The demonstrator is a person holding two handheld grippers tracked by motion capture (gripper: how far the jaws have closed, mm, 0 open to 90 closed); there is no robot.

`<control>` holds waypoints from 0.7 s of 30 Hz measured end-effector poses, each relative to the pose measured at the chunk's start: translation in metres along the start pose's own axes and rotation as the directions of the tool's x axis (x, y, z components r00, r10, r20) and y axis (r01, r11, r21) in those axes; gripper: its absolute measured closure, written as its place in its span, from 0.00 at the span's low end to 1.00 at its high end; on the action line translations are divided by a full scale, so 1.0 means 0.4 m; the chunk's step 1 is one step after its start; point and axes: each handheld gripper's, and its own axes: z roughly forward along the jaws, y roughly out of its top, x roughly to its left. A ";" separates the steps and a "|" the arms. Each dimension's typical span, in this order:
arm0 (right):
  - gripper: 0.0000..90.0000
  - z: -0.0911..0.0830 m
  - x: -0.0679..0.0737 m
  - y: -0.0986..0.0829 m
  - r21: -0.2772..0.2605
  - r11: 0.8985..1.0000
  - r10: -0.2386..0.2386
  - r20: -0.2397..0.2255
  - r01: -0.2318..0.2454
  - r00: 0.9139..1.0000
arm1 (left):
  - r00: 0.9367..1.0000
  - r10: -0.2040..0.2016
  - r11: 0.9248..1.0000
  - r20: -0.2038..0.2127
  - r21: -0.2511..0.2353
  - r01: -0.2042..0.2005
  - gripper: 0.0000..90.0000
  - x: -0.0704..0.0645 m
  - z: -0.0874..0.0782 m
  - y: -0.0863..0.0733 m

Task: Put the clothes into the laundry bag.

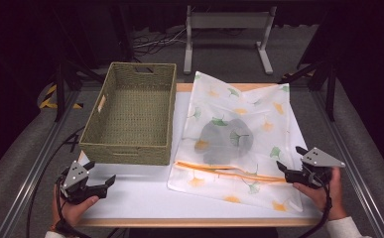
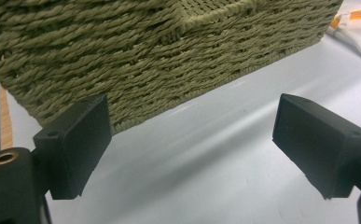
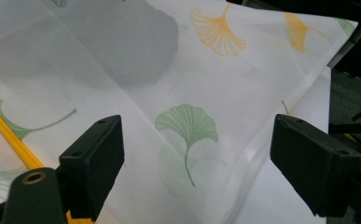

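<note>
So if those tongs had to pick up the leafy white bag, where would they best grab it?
Probably the bag's right edge, coming in low from the right with the right tongs, which are open just beside it. The fabric is thin and lies flat there, so it should bunch between the jaws. The grey lump in the middle looks bulkier.

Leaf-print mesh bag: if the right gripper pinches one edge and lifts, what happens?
The mesh bag is thin, creased fabric lying flat, so it will probably drape and sag. The grey item showing through it looks loose inside and may slide. The orange zipper edge is probably the firmest place to pinch.
</note>
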 end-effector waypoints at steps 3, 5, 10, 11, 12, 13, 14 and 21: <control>0.20 -0.005 -0.009 -0.019 -0.004 1.000 0.024 0.011 -0.024 1.000 | 1.000 -0.019 1.000 -0.002 -0.009 0.019 0.13 0.012 0.000 -0.007; 0.20 -0.009 -0.015 -0.028 -0.009 0.999 0.046 0.009 -0.046 0.999 | 0.999 -0.037 0.999 0.002 -0.020 0.037 0.13 0.020 -0.001 -0.010; 0.19 -0.012 -0.020 -0.047 -0.001 0.997 0.081 0.004 -0.081 0.997 | 0.998 -0.062 0.998 0.000 -0.031 0.062 0.12 0.026 -0.001 -0.012; 0.19 -0.011 -0.020 -0.052 0.007 0.997 0.081 0.013 -0.081 0.997 | 0.998 -0.060 0.998 -0.001 -0.030 0.060 0.12 0.025 -0.001 -0.011; 0.19 -0.011 -0.020 -0.056 0.009 0.996 0.083 0.017 -0.083 0.996 | 0.999 -0.052 0.998 -0.005 -0.027 0.052 0.12 0.024 -0.001 -0.012; 0.19 -0.011 -0.020 -0.061 0.013 0.997 0.081 0.023 -0.081 0.996 | 0.999 -0.049 0.998 -0.004 -0.028 0.049 0.12 0.023 -0.001 -0.012; 0.19 -0.010 -0.020 -0.065 0.013 0.997 0.080 0.025 -0.080 0.996 | 0.999 -0.053 0.998 -0.002 -0.031 0.052 0.12 0.023 -0.002 -0.011; 0.19 -0.002 -0.018 -0.086 0.016 0.996 0.087 0.020 -0.087 0.996 | 0.999 -0.047 0.998 -0.005 -0.039 0.047 0.12 0.023 -0.003 -0.010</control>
